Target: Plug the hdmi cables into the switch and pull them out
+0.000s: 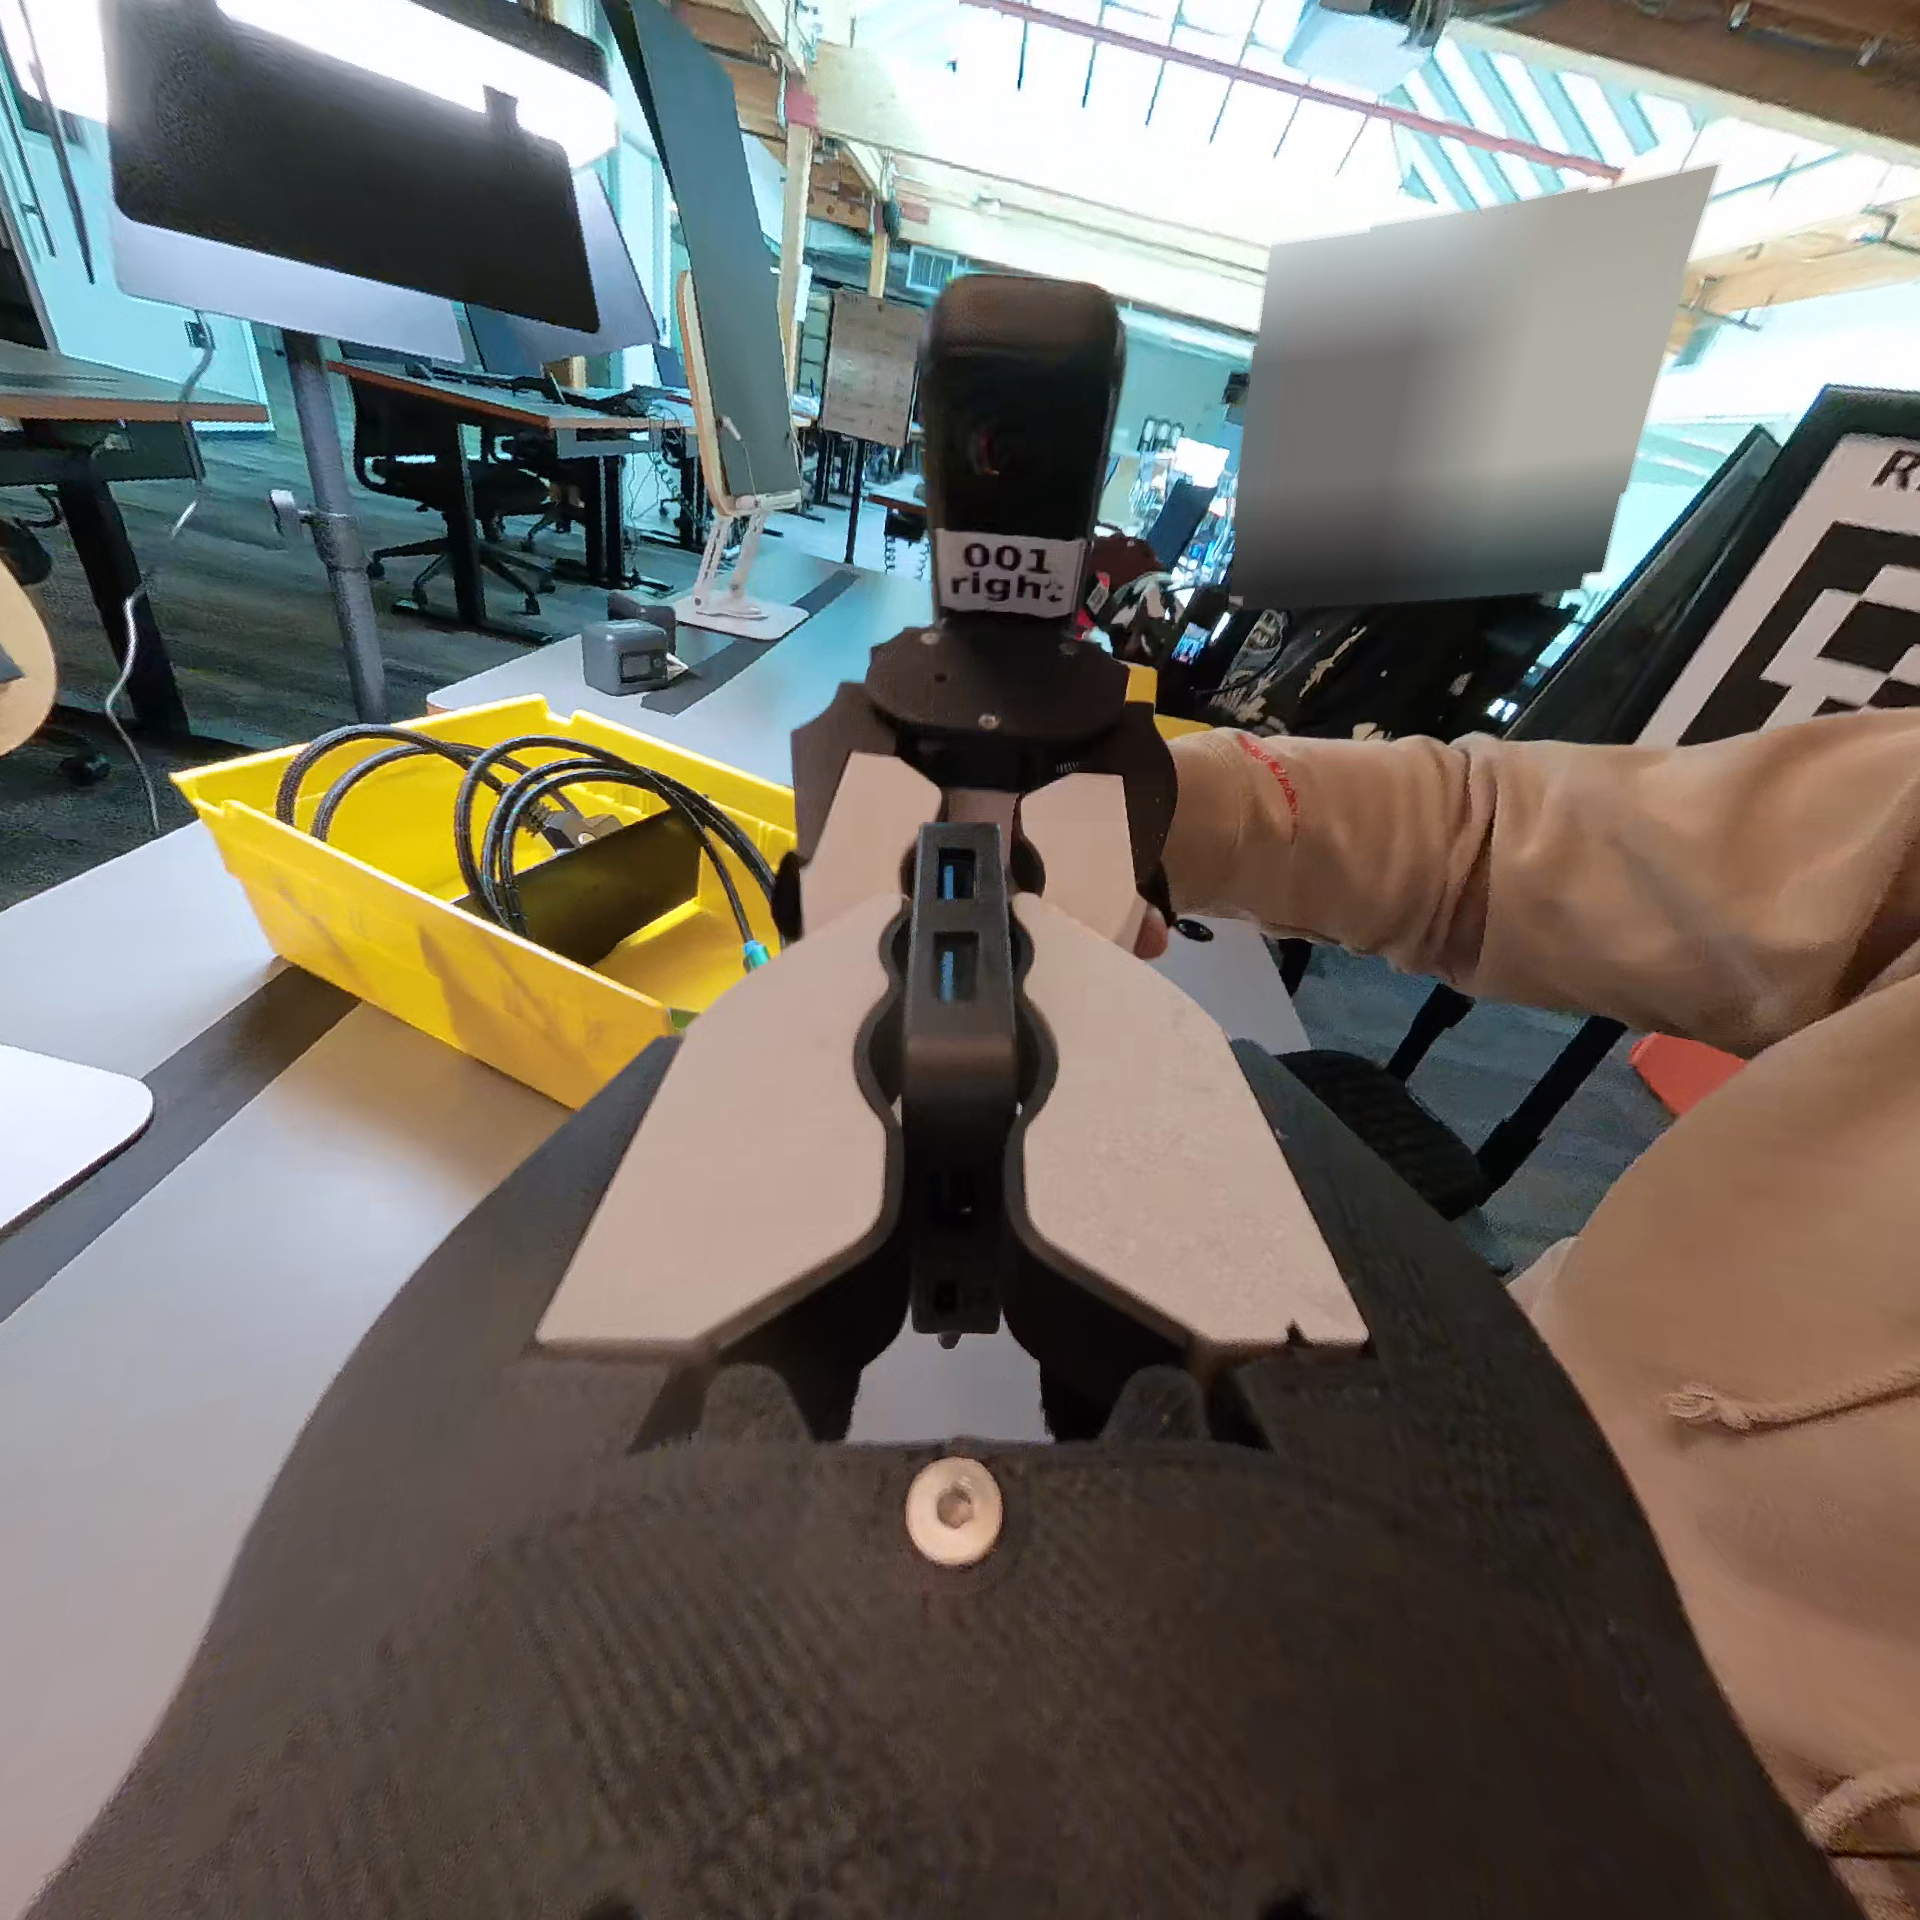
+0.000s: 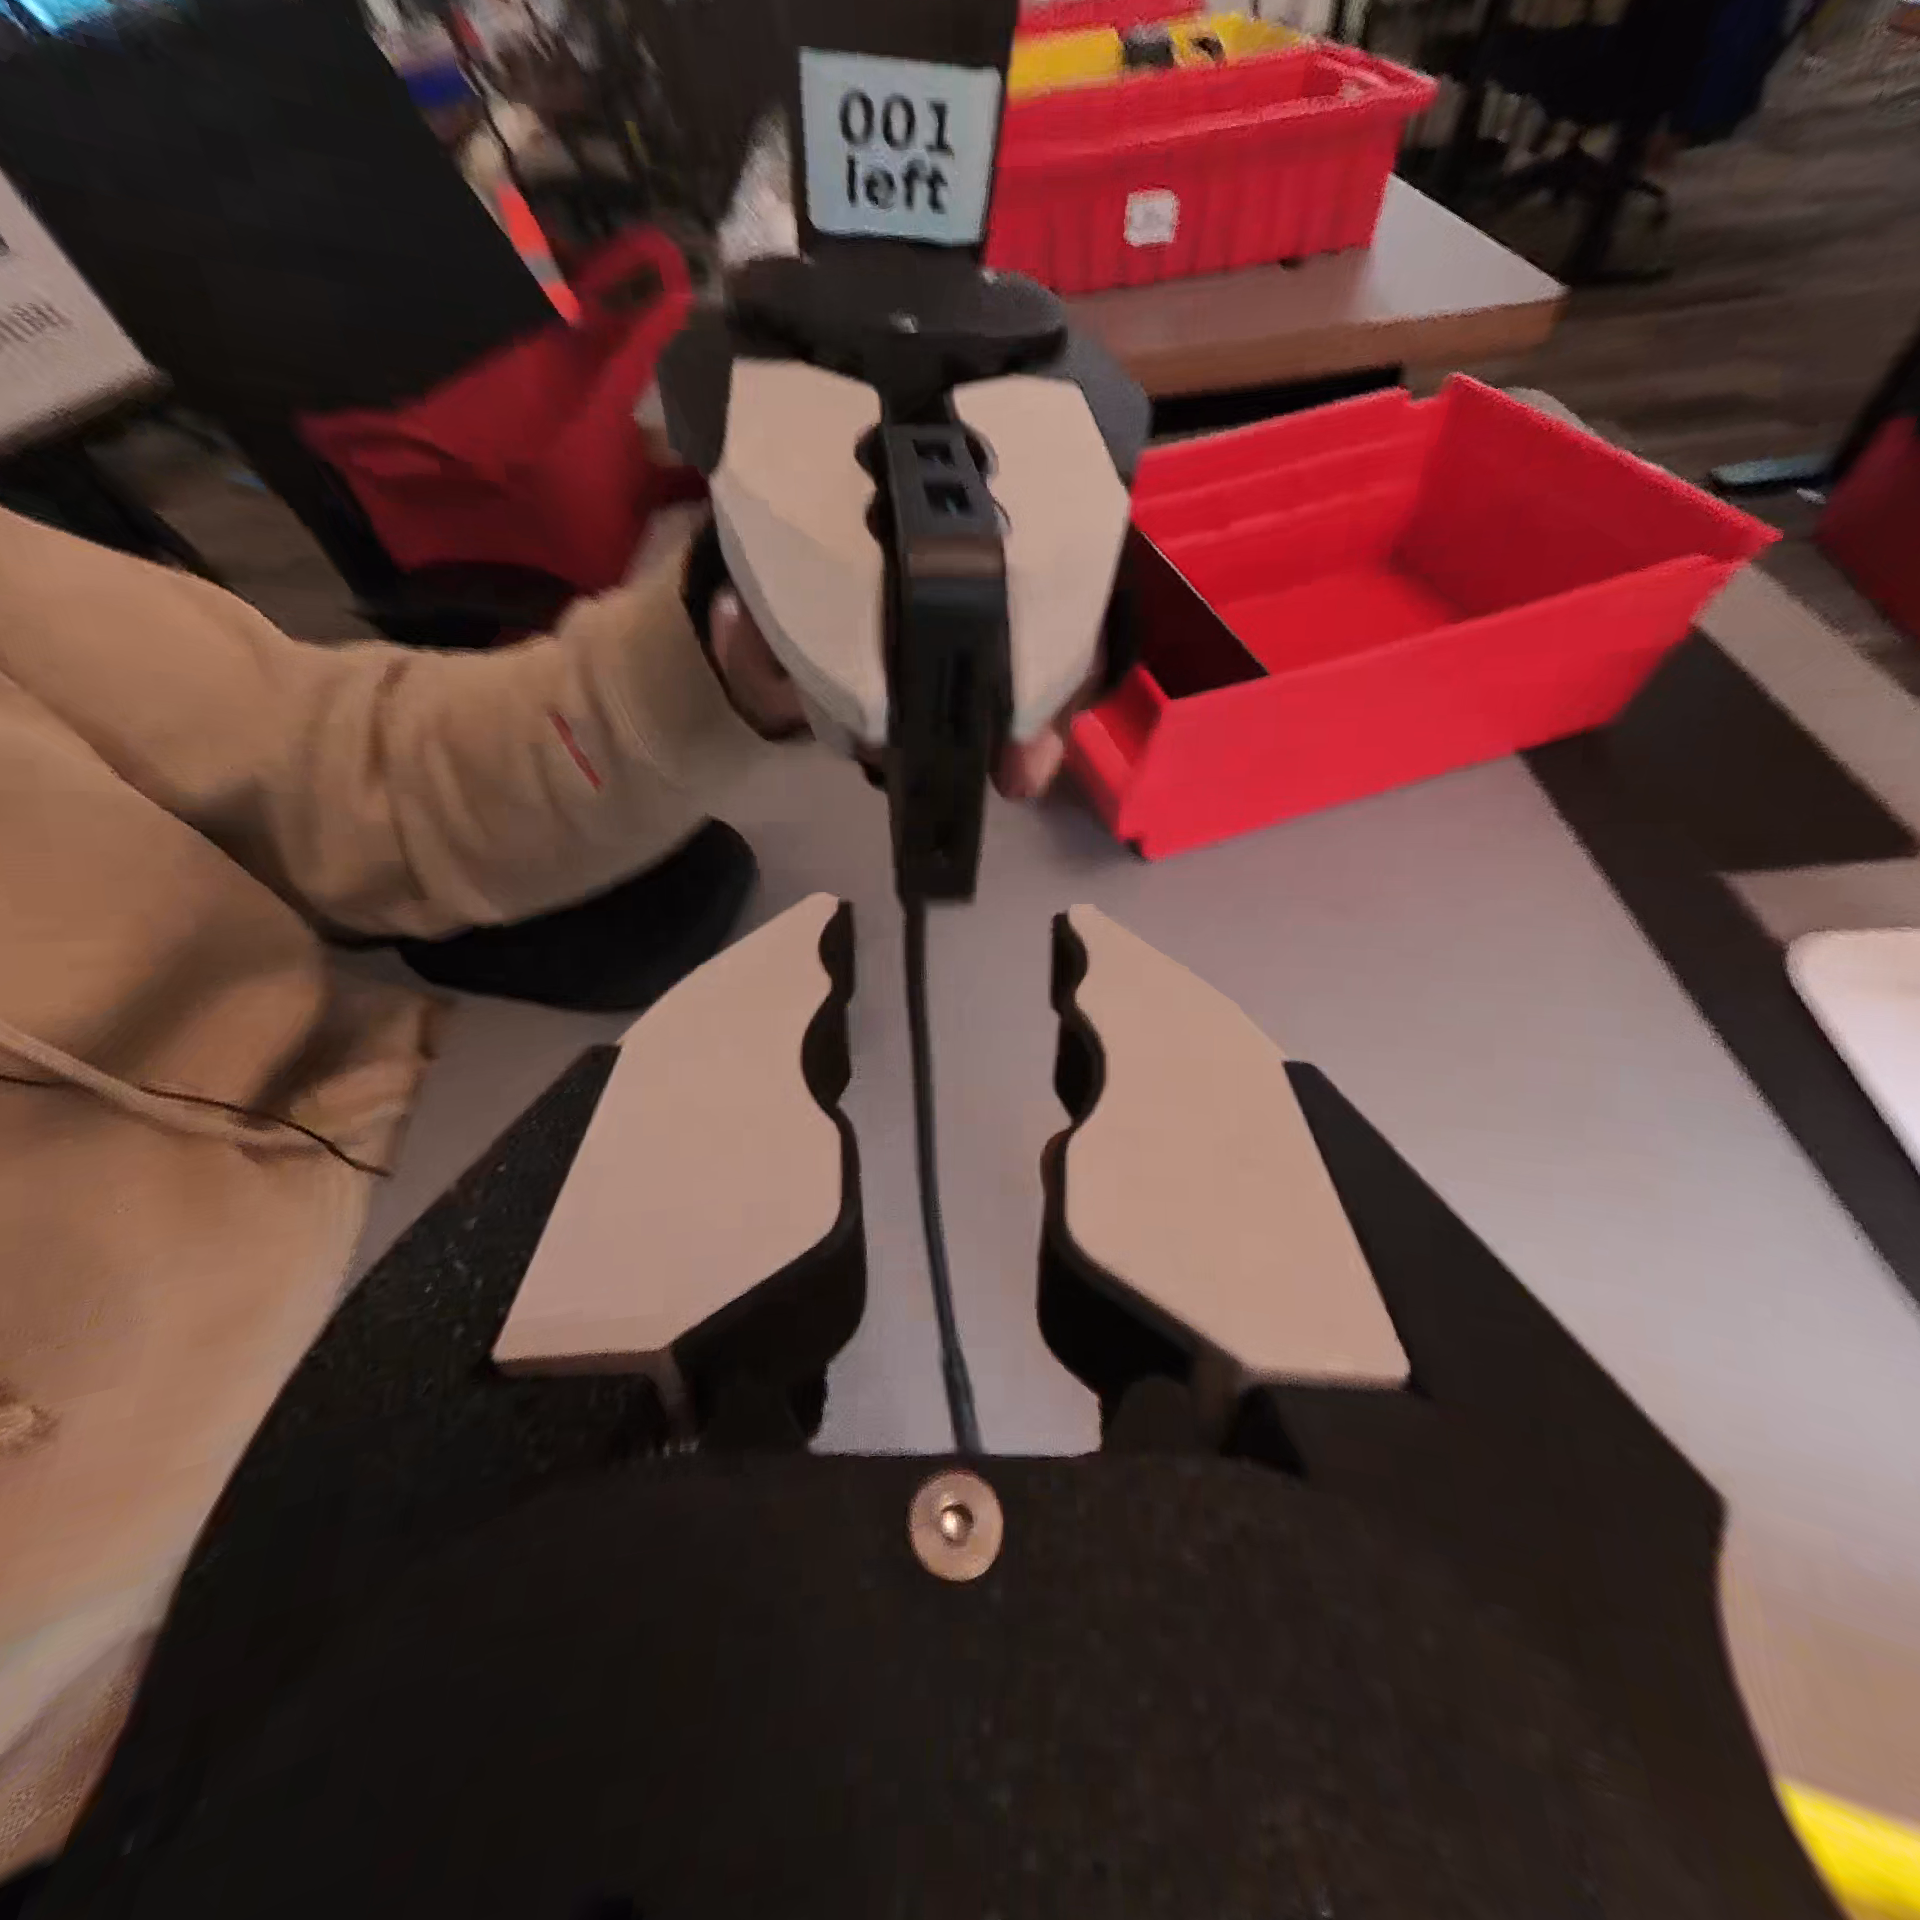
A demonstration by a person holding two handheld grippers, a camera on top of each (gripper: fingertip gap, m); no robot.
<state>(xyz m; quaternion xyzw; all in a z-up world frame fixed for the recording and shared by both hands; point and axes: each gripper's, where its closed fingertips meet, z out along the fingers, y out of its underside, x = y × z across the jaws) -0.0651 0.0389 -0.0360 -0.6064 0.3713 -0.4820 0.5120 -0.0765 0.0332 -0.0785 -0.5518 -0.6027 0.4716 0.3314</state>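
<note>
A: While the left gripper [image 1: 956, 997] has its jaws clamped on the black switch [image 1: 958, 1023], nothing is plugged into the ports facing us.

B: And the right gripper [image 2: 951, 1013]? Its jaws stand apart, just short of the switch's near end, with the thin black lead [image 2: 935, 1195] running between the fingers [image 2: 717, 1122] untouched.

A: So the switch hangs above the grey table [image 2: 1403, 1039], held by one side only. I'd worry about it twisting in the grip once a plug is pushed in.

B: Likely, since it is pinched across its narrow faces. Closing on that lead could also tug the switch askew.

A: The hdmi cables [image 1: 520, 800] lie coiled farther off in the yellow bin [image 1: 343, 883], well apart from both grippers.

B: Beyond the switch, the red bin [image 2: 1455, 665] looks empty.
</note>
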